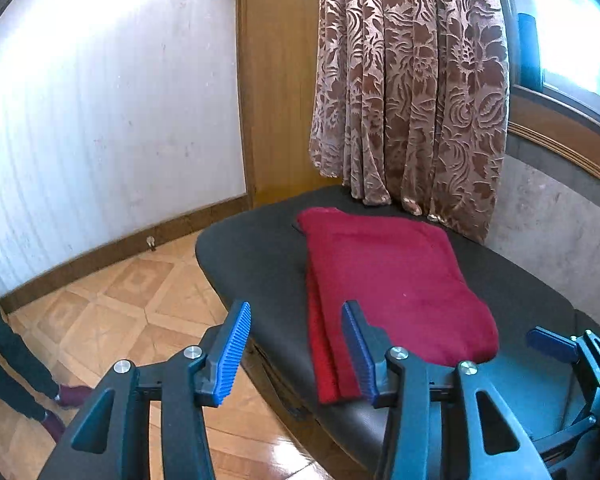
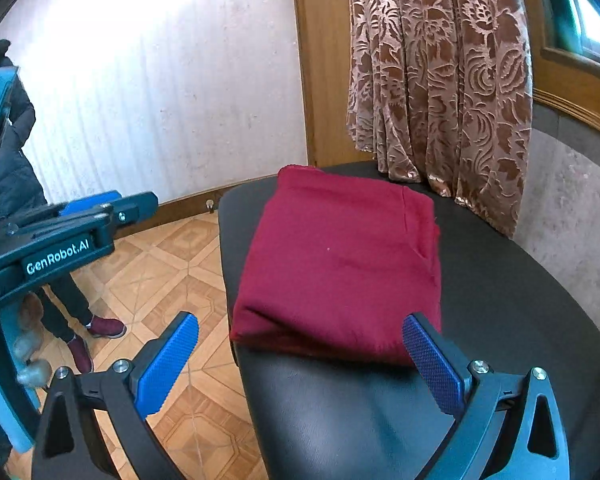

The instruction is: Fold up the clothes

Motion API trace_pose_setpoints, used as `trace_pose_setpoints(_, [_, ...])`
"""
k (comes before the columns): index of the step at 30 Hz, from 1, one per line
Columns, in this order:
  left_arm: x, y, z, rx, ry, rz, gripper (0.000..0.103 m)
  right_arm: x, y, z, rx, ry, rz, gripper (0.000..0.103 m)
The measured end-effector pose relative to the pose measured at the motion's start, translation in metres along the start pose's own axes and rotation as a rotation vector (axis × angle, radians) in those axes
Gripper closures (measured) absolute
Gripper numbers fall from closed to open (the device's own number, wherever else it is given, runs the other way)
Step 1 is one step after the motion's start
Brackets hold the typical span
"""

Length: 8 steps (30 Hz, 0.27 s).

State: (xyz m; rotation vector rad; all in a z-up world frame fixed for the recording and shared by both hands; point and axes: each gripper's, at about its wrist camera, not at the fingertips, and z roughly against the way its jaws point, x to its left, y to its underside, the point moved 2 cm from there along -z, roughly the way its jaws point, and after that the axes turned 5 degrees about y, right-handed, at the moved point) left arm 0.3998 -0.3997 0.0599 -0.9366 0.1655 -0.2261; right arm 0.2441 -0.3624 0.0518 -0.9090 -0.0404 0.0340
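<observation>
Right gripper [image 2: 300, 364] open above neatly folded red cloth [image 2: 340, 264] (flat, squared).

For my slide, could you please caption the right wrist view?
Open right gripper hovers before a folded red cloth on a black table.

A patterned brown curtain [image 1: 412, 88] is hung at the far edge of the black tabletop [image 1: 256, 248], its hem resting on that edge. A white wall [image 1: 100, 120] with a wooden skirting is seen to the left — parquet floor [image 1: 140, 300] below. A person's dark trouser legs [image 2: 64, 300] and maroon shoes [image 2: 106, 327] are seen on that floor.
</observation>
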Motion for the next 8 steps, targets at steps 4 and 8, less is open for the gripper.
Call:
trace_pose_setpoints(4, [-0.016,0.004,0.005,0.008,0.025,-0.023,0.055,-0.002,0.002,0.006,-0.001,0.013,-0.003,0.000])
trace_pose_setpoints(8, [-0.026,0.006,0.006,0.016,0.045,-0.034,0.055,-0.002,0.005,0.007,0.003,0.022,-0.011,0.000])
